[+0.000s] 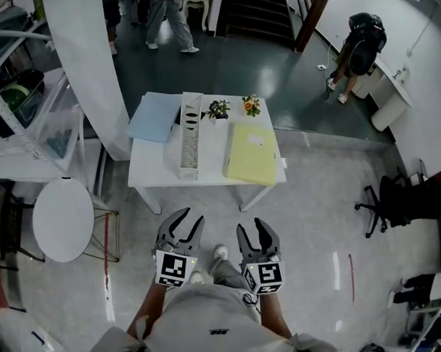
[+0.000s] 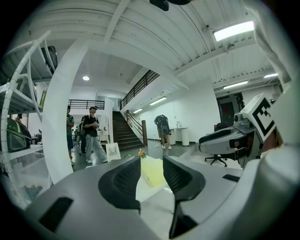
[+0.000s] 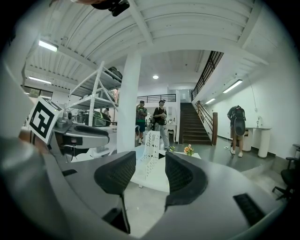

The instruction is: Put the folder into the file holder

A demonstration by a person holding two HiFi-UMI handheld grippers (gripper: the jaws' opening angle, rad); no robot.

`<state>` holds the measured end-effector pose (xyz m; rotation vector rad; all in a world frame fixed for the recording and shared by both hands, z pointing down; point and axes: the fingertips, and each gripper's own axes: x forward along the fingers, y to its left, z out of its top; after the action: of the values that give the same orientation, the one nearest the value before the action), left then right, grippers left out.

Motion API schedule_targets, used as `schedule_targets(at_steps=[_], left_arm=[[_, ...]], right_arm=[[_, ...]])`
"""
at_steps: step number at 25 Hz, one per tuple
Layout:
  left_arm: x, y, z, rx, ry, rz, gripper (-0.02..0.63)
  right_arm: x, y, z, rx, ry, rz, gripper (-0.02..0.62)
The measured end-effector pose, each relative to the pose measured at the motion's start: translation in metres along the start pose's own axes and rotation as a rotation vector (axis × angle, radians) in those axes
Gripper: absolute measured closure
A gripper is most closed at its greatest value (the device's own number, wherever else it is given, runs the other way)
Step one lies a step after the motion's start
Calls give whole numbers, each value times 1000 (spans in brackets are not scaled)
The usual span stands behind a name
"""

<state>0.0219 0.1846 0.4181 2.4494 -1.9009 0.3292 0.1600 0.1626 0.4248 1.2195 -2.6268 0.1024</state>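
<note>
I am holding both tools low in front of me over the floor, on the near side of the white counter [image 1: 152, 166] and touching nothing. My left hand-held gripper [image 1: 190, 217] is keeping its jaws drawn in close together with nothing between them; in the left gripper view only the distant yellow folder [image 2: 152, 172] is showing through the narrow gap. My right hand-held gripper [image 1: 251, 225] is doing the same, pulled in and gripping nothing, just beside the left one. The yellow folder [image 1: 252, 152] is lying flat on the right part of the counter, well apart from both tools. The white perforated file holder [image 1: 189, 142] is sitting in the middle of the counter, left of that folder, and a blue folder [image 1: 154, 117] is lying at the far left. Two small flower pots [image 1: 218, 108] are standing at the far edge.
</note>
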Motion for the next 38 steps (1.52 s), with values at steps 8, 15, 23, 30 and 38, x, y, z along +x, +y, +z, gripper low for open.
schedule_targets(at_steps=[8,15,23,30,38], left_arm=[[31,13,-1,-11,11,8,445],[74,21,4,-17,18,18,445],[129,38,19,-22,29,50,445],[177,41,28,-15,47,75,445],[233,40,40,8,48,102,445]], right_arm=[[29,-13,-1,6,58,23,396],[65,-45,4,16,46,36,396],[116,-84,20,0,34,78,396],[150,-122,20,15,45,110,396],[185,-169,22,22,44,135,396]])
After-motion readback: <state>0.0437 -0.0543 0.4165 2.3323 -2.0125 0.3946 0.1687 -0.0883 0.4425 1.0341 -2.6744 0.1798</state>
